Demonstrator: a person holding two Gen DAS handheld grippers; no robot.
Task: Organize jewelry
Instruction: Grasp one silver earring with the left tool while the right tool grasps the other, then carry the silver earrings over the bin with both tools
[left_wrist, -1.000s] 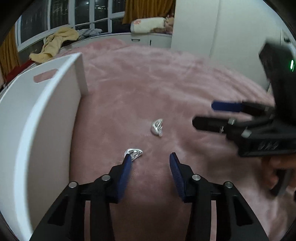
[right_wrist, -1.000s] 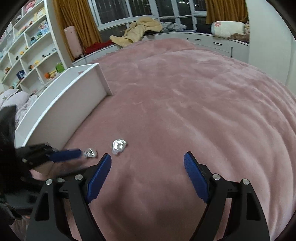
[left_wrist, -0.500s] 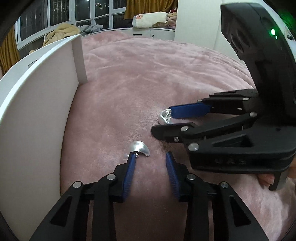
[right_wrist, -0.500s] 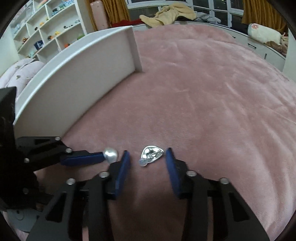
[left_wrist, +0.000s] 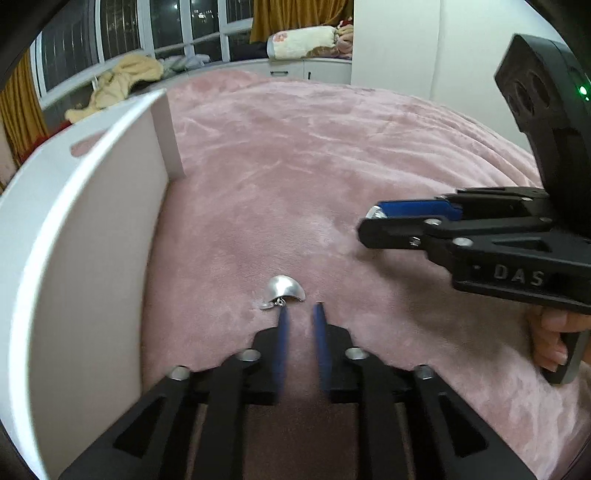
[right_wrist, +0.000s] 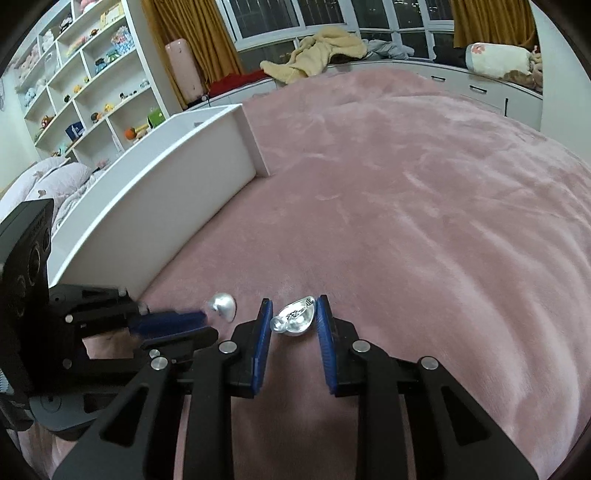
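While the right tongs (right_wrist: 293, 314) clamped one silver earring (right_wrist: 295, 316) above the pink bed (right_wrist: 406, 221), the left tongs (left_wrist: 301, 310), nearly closed, held nothing; the other earring (left_wrist: 284, 291) lay at their tips beside the white tray (left_wrist: 92, 221).

A bed covered by a soft, rumpled pink plush blanket (right_wrist: 424, 206) carries everything. A white rectangular wooden tray (right_wrist: 155, 206) with tall walls and a cut-out handle slot rests on its left side. Near its closest corner, a small silver shell-shaped earring (left_wrist: 285, 290) lies on the blanket. To its right a second silver shell-shaped earring (right_wrist: 295, 317) sits at blanket level.
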